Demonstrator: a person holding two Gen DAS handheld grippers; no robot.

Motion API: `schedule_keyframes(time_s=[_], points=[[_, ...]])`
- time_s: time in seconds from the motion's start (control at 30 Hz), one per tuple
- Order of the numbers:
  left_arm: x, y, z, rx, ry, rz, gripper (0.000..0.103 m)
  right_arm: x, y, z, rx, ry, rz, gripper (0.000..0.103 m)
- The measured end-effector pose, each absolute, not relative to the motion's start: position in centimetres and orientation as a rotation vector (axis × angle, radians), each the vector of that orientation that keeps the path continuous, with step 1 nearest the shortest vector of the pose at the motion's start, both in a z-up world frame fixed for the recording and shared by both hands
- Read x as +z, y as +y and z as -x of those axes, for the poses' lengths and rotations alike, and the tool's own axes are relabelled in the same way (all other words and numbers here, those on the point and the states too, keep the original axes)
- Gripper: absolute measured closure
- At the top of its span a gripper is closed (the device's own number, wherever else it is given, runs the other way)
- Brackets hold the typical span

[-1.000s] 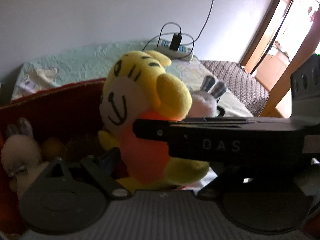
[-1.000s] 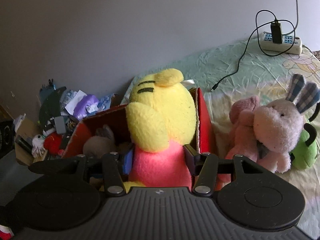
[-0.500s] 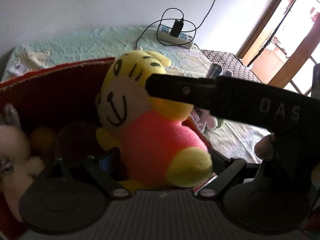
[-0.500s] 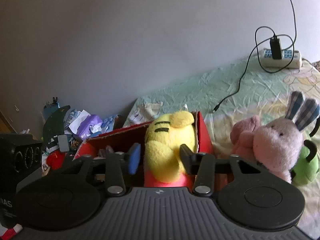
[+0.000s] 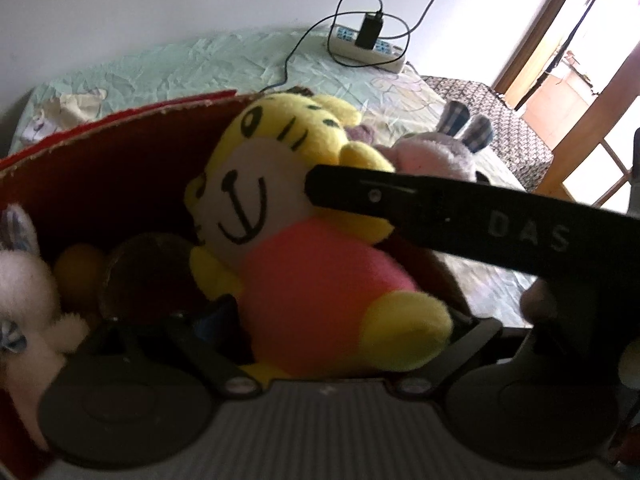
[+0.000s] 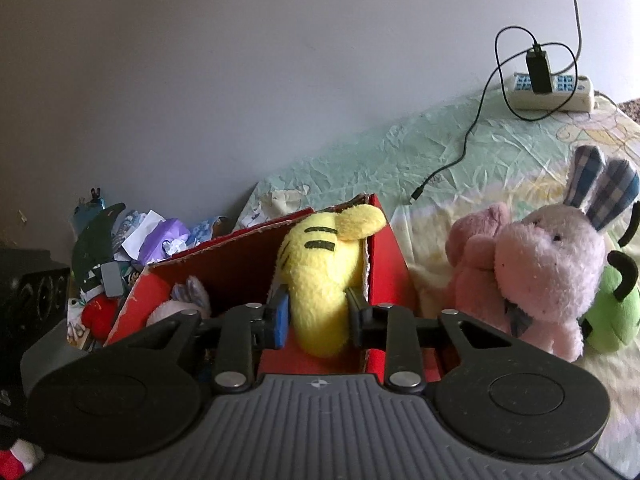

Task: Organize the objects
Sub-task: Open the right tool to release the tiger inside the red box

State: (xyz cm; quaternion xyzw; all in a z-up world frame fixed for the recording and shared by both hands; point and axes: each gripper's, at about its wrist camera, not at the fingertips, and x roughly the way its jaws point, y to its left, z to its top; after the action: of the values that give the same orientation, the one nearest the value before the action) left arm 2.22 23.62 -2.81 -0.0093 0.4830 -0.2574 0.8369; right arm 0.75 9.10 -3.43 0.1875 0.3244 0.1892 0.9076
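Yellow plush tiger in a pink shirt (image 5: 320, 280) now sits low inside the red cardboard box (image 5: 120, 168), at the box's 3 o'clock end, beside a white plush rabbit (image 5: 24, 288) at 9 o'clock. A second ago it stood well above the rim. Left gripper (image 5: 340, 320) has just been opening and stands wide around the tiger's body, pads apparently clear. Right gripper (image 6: 316, 312) has just been closing and pinches the tiger's yellow back. One toy seems stowed; the pink plush rabbit (image 6: 548, 264) at 3 o'clock on the bed waits.
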Motion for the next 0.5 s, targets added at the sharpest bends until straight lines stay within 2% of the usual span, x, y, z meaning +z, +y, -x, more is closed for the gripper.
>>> schedule_keyframes(time_s=[0.5], points=[[-3.29,23.58,-2.51,-0.528,1.046,0.027,0.0,-3.79,9.43,-0.16,0.396,0.61,-0.335,0.073]])
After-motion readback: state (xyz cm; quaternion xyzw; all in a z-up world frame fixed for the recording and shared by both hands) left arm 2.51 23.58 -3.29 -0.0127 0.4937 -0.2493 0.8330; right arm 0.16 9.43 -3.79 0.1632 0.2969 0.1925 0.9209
